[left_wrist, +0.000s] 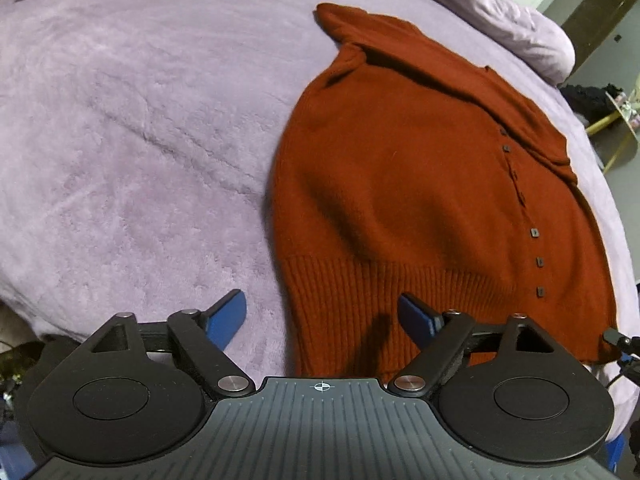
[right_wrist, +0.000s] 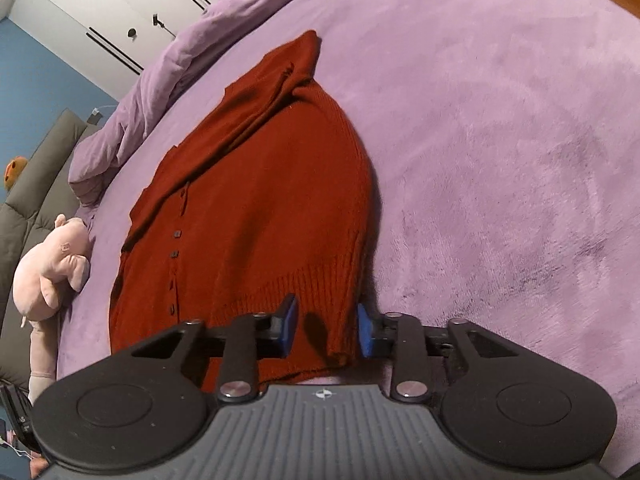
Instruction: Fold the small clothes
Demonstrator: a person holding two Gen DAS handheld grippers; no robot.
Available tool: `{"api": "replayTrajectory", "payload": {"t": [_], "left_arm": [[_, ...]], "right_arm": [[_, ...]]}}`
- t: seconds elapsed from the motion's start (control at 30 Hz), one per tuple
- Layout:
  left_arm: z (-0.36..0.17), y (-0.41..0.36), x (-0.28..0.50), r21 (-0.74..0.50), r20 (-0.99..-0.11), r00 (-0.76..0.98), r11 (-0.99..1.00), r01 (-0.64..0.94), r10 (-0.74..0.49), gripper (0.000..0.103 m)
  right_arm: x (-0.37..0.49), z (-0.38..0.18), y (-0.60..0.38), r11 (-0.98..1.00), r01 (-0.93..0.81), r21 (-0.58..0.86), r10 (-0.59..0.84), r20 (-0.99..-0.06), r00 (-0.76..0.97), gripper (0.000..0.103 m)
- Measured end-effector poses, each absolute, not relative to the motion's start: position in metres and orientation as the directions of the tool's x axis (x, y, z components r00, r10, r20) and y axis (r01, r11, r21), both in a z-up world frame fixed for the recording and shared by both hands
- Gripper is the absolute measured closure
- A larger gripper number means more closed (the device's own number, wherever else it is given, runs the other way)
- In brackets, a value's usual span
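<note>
A rust-red knit cardigan (left_wrist: 420,184) with a row of small dark buttons lies flat on the lilac blanket (left_wrist: 120,140), ribbed hem nearest me. My left gripper (left_wrist: 322,320) hovers open and wide over the hem's left corner; its blue pads (left_wrist: 228,316) touch nothing. In the right wrist view the same cardigan (right_wrist: 256,184) runs away from me. My right gripper (right_wrist: 327,330) straddles the hem's right corner, a fold of ribbing between its blue pads (right_wrist: 365,330). The jaws stand fairly narrow, with a gap still showing beside the left pad.
A bunched lilac duvet (right_wrist: 160,76) lies along the bed's far side past the cardigan's collar. A pink plush pig (right_wrist: 52,264) rests at the bed's left edge by a grey padded headboard (right_wrist: 36,200). Open blanket (right_wrist: 500,160) stretches to the right.
</note>
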State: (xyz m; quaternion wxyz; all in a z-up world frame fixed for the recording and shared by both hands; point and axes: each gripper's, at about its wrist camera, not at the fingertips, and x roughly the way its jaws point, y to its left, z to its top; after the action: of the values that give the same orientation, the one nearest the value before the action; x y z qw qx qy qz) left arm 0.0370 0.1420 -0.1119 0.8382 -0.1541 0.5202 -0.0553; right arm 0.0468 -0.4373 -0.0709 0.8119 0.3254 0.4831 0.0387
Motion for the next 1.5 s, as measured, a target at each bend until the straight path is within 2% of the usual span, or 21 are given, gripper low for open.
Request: {"api": "replayTrajectory", "payload": {"t": [0.13, 0.2, 0.27, 0.33, 0.5, 0.6, 1.1, 1.5], "left_arm": [[-0.108, 0.138, 0.036, -0.29, -0.867, 0.438, 0.955, -0.06, -0.236, 0.035], [-0.106, 0.136, 0.035, -0.284, -0.869, 0.436, 0.958, -0.047, -0.236, 0.05], [-0.107, 0.132, 0.036, -0.297, -0.868, 0.427, 0.954, -0.037, -0.253, 0.056], [-0.106, 0.13, 0.035, -0.287, -0.871, 0.427, 0.957, -0.037, -0.245, 0.058], [-0.109, 0.132, 0.034, -0.316, -0.867, 0.416, 0.948, -0.033, -0.275, 0.078], [-0.111, 0.134, 0.033, -0.34, -0.865, 0.405, 0.94, -0.039, -0.296, 0.086], [-0.111, 0.15, 0.026, -0.468, -0.818, 0.425, 0.879, -0.098, -0.388, 0.095], [-0.061, 0.164, 0.053, -0.608, -0.674, 0.578, 0.79, -0.079, -0.461, 0.096]], "right_arm": [[0.045, -0.073, -0.439, 0.767, 0.252, 0.59, 0.402, -0.748, 0.527, 0.087], [0.044, -0.073, -0.439, 0.763, 0.253, 0.595, 0.41, -0.748, 0.522, 0.089], [0.043, -0.073, -0.439, 0.76, 0.25, 0.6, 0.417, -0.746, 0.52, 0.091], [0.043, -0.072, -0.437, 0.763, 0.243, 0.599, 0.42, -0.744, 0.519, 0.094], [0.043, -0.072, -0.435, 0.766, 0.225, 0.602, 0.431, -0.741, 0.515, 0.098], [0.043, -0.072, -0.436, 0.772, 0.217, 0.598, 0.427, -0.74, 0.519, 0.099], [0.038, -0.081, -0.455, 0.636, 0.289, 0.715, 0.498, -0.667, 0.555, 0.099], [0.057, -0.051, -0.454, 0.559, 0.226, 0.798, 0.545, -0.559, 0.625, 0.1]]}}
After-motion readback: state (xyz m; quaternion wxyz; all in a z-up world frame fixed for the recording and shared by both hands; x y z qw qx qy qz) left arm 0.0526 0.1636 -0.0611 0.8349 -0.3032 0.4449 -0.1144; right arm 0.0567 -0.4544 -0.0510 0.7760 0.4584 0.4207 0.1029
